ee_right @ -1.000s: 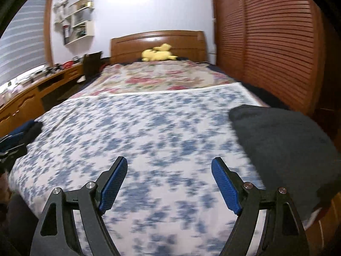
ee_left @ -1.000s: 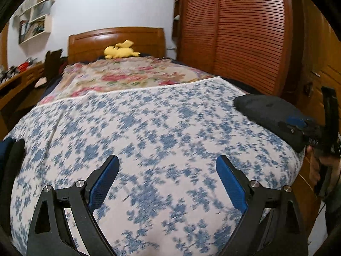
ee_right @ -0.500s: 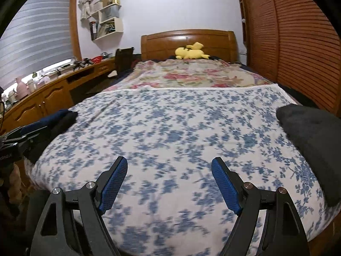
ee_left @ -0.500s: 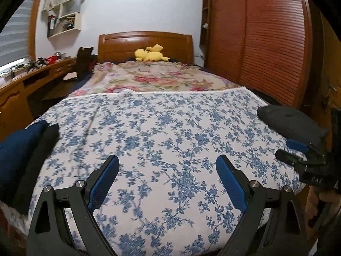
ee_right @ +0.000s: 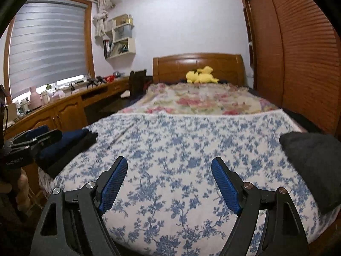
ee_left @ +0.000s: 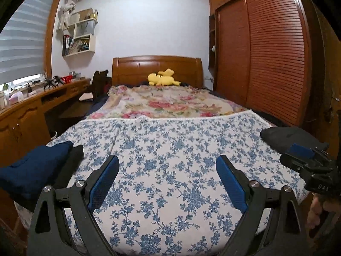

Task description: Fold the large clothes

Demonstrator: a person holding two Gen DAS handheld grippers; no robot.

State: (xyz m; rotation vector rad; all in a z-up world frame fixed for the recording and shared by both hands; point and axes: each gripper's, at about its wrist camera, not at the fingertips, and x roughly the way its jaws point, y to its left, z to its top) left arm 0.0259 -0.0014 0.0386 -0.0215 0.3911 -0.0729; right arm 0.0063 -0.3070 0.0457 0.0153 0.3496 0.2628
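Left tool point(ee_left: 167, 179) and right tool point(ee_right: 169, 181) both gape wide and empty above the bed's blue-flowered cover point(ee_left: 170, 149); dark folded garment point(ee_right: 313, 166) at its right edge, navy stack point(ee_left: 32, 170) at its left.

**Two black hand-held grippers with blue pads**

The left hand-held gripper point(ee_left: 167, 180) has a black frame of flat, angular arms with triangular cut-outs. Each arm carries two round silver screws near the joint. Its fingers point(ee_left: 103, 181) are covered with blue pads that have a fine mesh texture. The right hand-held gripper point(ee_right: 169, 184) has the same build: black frame, silver screws, blue textured pads. Seen from the other side, each gripper body shows small white letters, too small to read in full.
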